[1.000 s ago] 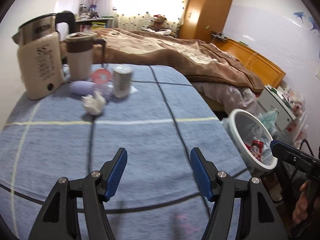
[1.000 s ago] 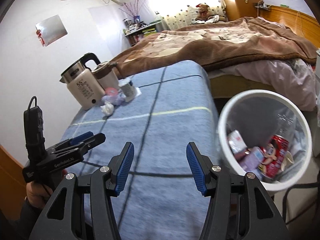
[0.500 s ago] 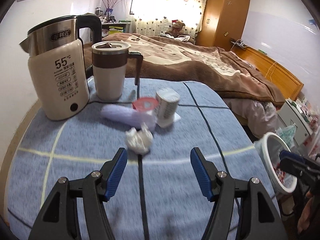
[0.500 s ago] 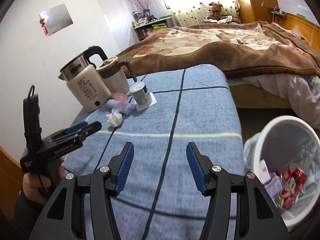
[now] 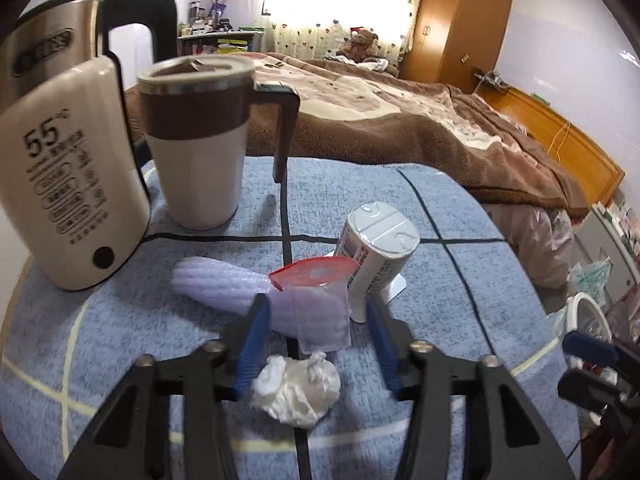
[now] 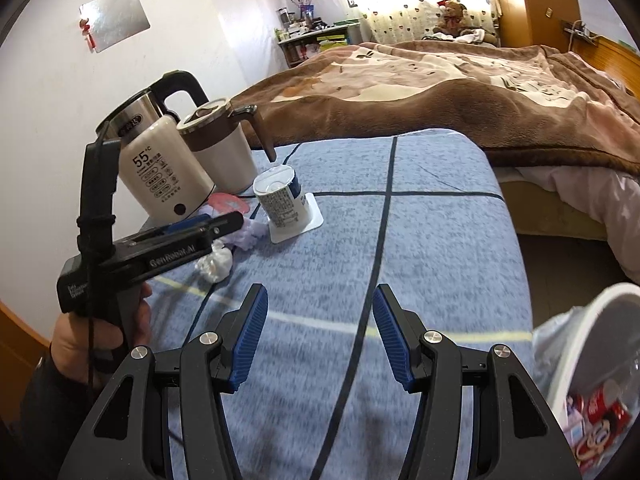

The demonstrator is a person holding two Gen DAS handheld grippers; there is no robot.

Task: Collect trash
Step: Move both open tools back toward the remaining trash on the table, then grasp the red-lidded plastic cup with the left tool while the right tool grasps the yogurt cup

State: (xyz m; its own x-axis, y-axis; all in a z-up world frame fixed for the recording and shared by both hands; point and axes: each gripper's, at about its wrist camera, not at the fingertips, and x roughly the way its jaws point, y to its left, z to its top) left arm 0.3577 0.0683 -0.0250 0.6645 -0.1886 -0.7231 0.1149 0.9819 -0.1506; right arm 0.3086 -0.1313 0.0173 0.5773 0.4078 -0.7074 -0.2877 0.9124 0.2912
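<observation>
Between closing left tongs [image 5: 316, 344] (unpinched): crumpled tissue [image 5: 296, 388].

**Blue-clothed worktop and its clutter**

The worktop [image 5: 440, 300] wears a blue cloth crossed by dark and pale lines. Toward its far left corner stands a cream kettle [image 5: 68, 184] with a black handle, and just beside it a lidded cream-and-brown mug [image 5: 200, 140]. Nearer the middle, an upturned white cup [image 5: 376, 256] leans on its flat lid. Next to it lie a red-topped clear pouch [image 5: 316, 300] and a lilac foam sleeve [image 5: 216, 284], touching each other. A crumpled white tissue [image 5: 296, 384] sits just in front of them, toward the near edge.
</observation>
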